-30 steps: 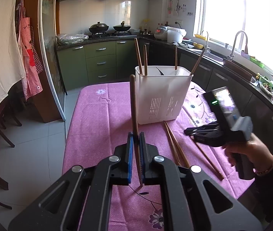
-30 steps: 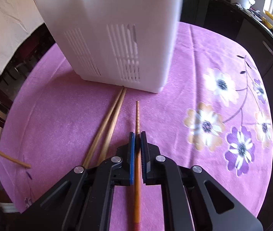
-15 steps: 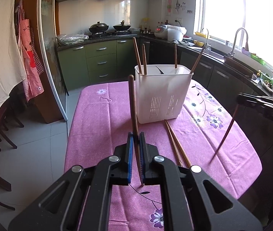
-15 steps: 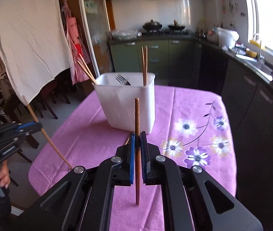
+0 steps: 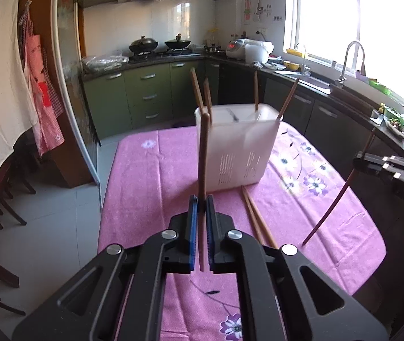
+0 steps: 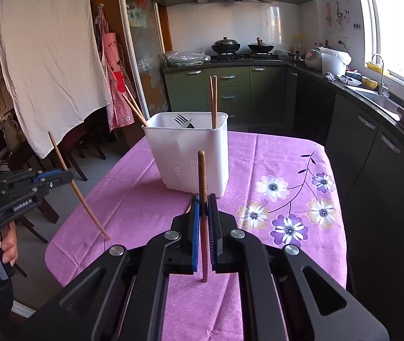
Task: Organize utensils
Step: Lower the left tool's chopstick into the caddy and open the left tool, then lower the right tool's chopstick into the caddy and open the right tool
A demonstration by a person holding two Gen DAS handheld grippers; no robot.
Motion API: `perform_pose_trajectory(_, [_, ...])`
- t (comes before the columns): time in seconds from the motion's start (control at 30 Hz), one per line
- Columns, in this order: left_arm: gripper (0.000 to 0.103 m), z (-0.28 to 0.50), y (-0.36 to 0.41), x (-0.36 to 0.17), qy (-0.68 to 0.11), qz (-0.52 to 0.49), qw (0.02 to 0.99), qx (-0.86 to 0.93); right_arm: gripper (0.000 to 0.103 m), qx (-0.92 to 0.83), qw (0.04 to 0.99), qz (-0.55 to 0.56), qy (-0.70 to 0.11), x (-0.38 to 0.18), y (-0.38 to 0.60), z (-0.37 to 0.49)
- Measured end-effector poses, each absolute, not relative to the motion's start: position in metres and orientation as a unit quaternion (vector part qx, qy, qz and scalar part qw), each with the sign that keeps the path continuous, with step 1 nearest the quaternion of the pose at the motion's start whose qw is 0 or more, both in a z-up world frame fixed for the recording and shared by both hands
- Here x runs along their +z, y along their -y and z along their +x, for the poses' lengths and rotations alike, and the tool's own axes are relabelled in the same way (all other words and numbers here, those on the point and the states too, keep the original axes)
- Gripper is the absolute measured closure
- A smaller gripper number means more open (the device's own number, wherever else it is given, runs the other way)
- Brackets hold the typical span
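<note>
A white slotted utensil holder (image 5: 237, 147) (image 6: 190, 153) stands on the purple flowered tablecloth (image 5: 145, 176) with several chopsticks and a fork (image 6: 181, 120) in it. My left gripper (image 5: 200, 201) is shut on a brown chopstick (image 5: 203, 153) that stands upright, short of the holder. My right gripper (image 6: 204, 201) is shut on another brown chopstick (image 6: 202, 176), also upright, above the cloth in front of the holder. Each gripper shows in the other's view, the right gripper (image 5: 357, 163) at the table's right and the left gripper (image 6: 69, 176) at its left. Two chopsticks (image 5: 254, 216) lie on the cloth by the holder's base.
Green kitchen cabinets (image 5: 145, 96) with woks on a stove (image 5: 159, 47) run behind the table, and a dark counter with a sink tap (image 5: 350, 59) runs along the right under the window. A white cloth (image 6: 51, 62) and an apron (image 6: 113, 79) hang at the left over chairs.
My right gripper lifted its chopstick off the cloth and swung back from the holder; the stick now stands upright. The left gripper kept still with its chopstick.
</note>
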State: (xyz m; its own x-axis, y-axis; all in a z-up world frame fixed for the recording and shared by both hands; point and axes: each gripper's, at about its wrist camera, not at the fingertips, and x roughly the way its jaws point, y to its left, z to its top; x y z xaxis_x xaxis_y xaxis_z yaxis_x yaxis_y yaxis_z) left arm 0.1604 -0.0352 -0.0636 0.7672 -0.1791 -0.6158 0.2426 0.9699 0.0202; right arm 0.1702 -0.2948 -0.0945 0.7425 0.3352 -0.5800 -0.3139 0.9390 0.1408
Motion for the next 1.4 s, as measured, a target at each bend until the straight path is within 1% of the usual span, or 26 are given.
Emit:
perform_pose_trajectory(0.07, [0.097, 0.162, 0.039, -0.051, -0.315, 0.051, 0.940, -0.120, 0.096, 0.176, 0.933, 0.020, -0.313, -0.095, 0.297, 0.170])
perform_pose_trajectory(0.43, [0.097, 0.203, 0.082, 0.056, -0.250, 0.053, 0.953, -0.164, 0.096, 0.191, 0.933, 0.029, -0.305, -0.097, 0.302, 0.168])
perform_pose_trajectory(0.63, [0.097, 0.238, 0.097, 0.091, -0.214, 0.048, 0.965, -0.143, 0.096, 0.198, 0.932, 0.035, -0.302, -0.098, 0.307, 0.169])
perform_pose_trajectory(0.73, [0.097, 0.262, 0.103, 0.090, -0.218, 0.048, 0.966, -0.129, 0.096, 0.201, 0.932, 0.037, -0.301, -0.099, 0.308, 0.169])
perform_pose_trajectory(0.87, [0.097, 0.291, 0.104, 0.076, -0.233, 0.046, 0.965, -0.115, 0.096, 0.204, 0.931, 0.040, -0.299, -0.100, 0.311, 0.169])
perform_pose_trajectory(1.0, [0.097, 0.319, 0.102, 0.046, -0.271, 0.040, 0.956, -0.103, 0.096, 0.208, 0.930, 0.043, -0.299, -0.100, 0.313, 0.170])
perform_pose_trajectory(1.13, [0.097, 0.328, 0.102, 0.020, -0.305, 0.042, 0.946, -0.103, 0.096, 0.207, 0.930, 0.046, -0.299, -0.101, 0.316, 0.171])
perform_pose_trajectory(1.2, [0.093, 0.327, 0.100, 0.012, -0.315, 0.041, 0.943, -0.104, 0.096, 0.208, 0.930, 0.050, -0.299, -0.102, 0.316, 0.172])
perform_pose_trajectory(1.23, [0.090, 0.325, 0.099, 0.010, -0.316, 0.041, 0.942, -0.105, 0.096, 0.209, 0.929, 0.052, -0.301, -0.102, 0.316, 0.173])
perform_pose_trajectory(1.3, [0.088, 0.316, 0.098, 0.011, -0.311, 0.042, 0.943, -0.108, 0.096, 0.212, 0.928, 0.054, -0.301, -0.102, 0.314, 0.176])
perform_pose_trajectory(1.33, [0.084, 0.308, 0.095, 0.015, -0.303, 0.039, 0.946, -0.110, 0.096, 0.211, 0.929, 0.053, -0.300, -0.100, 0.313, 0.177])
perform_pose_trajectory(1.37, [0.077, 0.302, 0.093, 0.018, -0.298, 0.036, 0.947, -0.112, 0.096, 0.212, 0.929, 0.054, -0.297, -0.097, 0.312, 0.178])
perform_pose_trajectory(1.4, [0.073, 0.291, 0.088, 0.024, -0.286, 0.029, 0.951, -0.116, 0.096, 0.215, 0.930, 0.055, -0.292, -0.091, 0.312, 0.179])
